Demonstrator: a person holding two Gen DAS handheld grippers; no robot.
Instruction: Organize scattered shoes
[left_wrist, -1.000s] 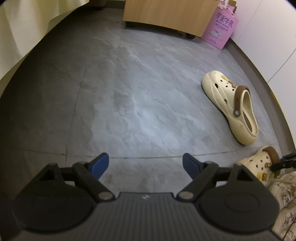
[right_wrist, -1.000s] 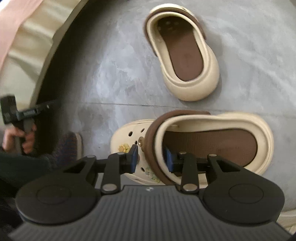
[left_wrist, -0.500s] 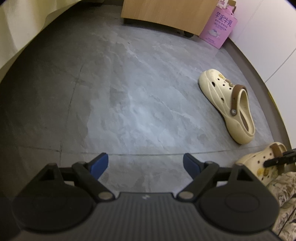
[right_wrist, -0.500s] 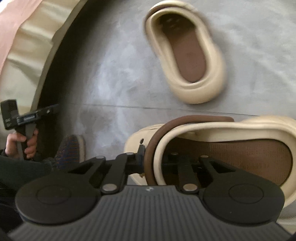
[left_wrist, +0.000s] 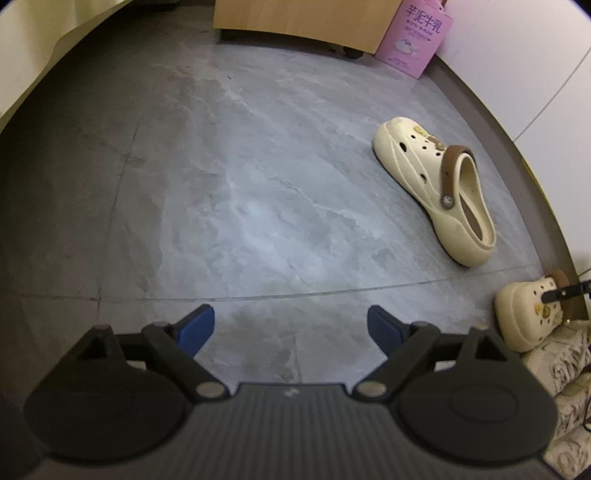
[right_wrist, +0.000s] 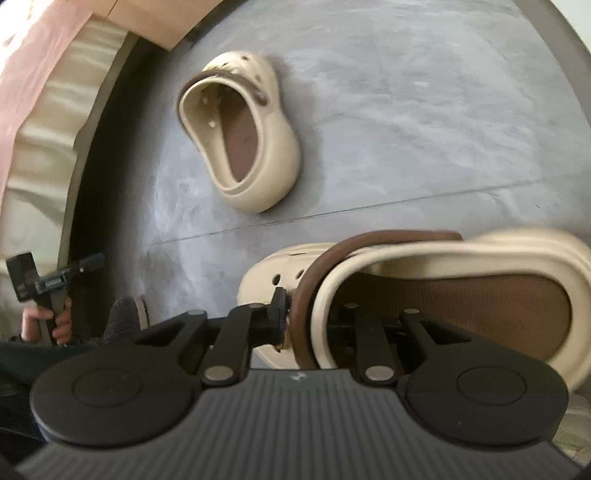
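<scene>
A cream clog (right_wrist: 461, 295) hangs above the grey floor (right_wrist: 406, 110), pinched at its brown strap and rim by the right gripper (right_wrist: 306, 317), whose jaws are easing apart. Its mate (right_wrist: 243, 136) lies on the floor beyond. The left gripper (left_wrist: 291, 325) hovers spread wide and empty.

From my right gripper (right_wrist: 306, 317), the held clog (right_wrist: 443, 295) is smeared with blur, and its toe end disappears below the fingers behind the gripper body. The right finger's pad is hidden inside the shoe opening. In my left view, far right of the fingers, that clog (left_wrist: 528, 317) is partly hidden behind patterned fabric (left_wrist: 561, 369).
</scene>
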